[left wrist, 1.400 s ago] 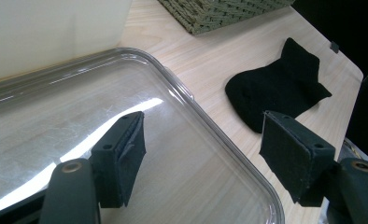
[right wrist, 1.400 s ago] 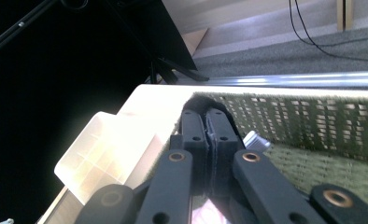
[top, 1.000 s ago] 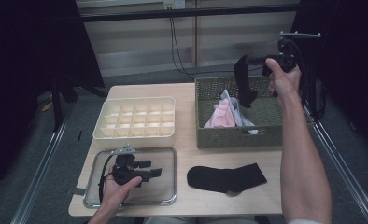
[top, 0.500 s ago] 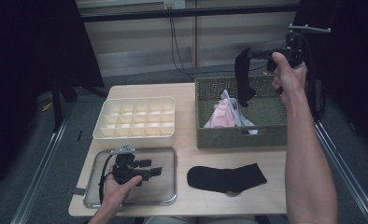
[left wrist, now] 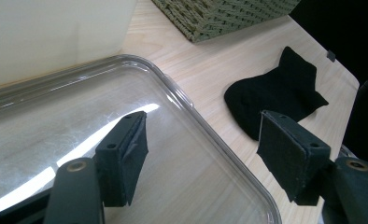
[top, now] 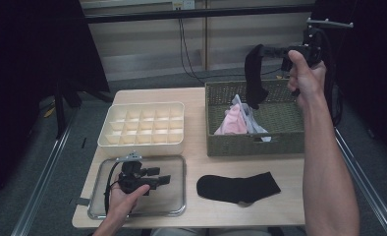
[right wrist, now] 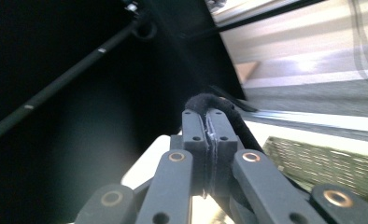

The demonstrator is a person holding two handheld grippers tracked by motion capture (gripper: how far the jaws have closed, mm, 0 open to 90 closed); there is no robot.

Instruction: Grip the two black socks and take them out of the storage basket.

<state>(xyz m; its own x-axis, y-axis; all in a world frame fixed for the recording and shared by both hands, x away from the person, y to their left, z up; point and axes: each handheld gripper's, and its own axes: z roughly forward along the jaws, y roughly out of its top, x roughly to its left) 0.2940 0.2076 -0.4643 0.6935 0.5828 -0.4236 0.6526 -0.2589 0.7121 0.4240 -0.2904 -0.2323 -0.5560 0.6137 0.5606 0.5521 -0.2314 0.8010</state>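
My right gripper (top: 271, 50) is raised above the back of the wicker basket (top: 253, 147), shut on the top of a black sock (top: 254, 73) that hangs down over the basket. In the right gripper view the jaws (right wrist: 209, 126) are pressed together with the sock's edge (right wrist: 205, 100) pinched between them. A second black sock (top: 238, 187) lies flat on the table in front of the basket. My left gripper (top: 161, 177) rests over the clear tray (top: 174, 209), open; its jaws have just closed a little, with nothing between them (left wrist: 205, 144). The flat sock (left wrist: 275, 98) lies beyond the tray's rim (left wrist: 182, 93).
The basket holds pink and white cloth (top: 231, 123). A cream box with several compartments (top: 142, 142) stands behind the tray. The table edge runs close in front of the tray and the flat sock. Cables hang behind the table.
My right gripper has risen and moved slightly right with the black sock, which now hangs higher above the basket. The left hand has stayed on the tray.
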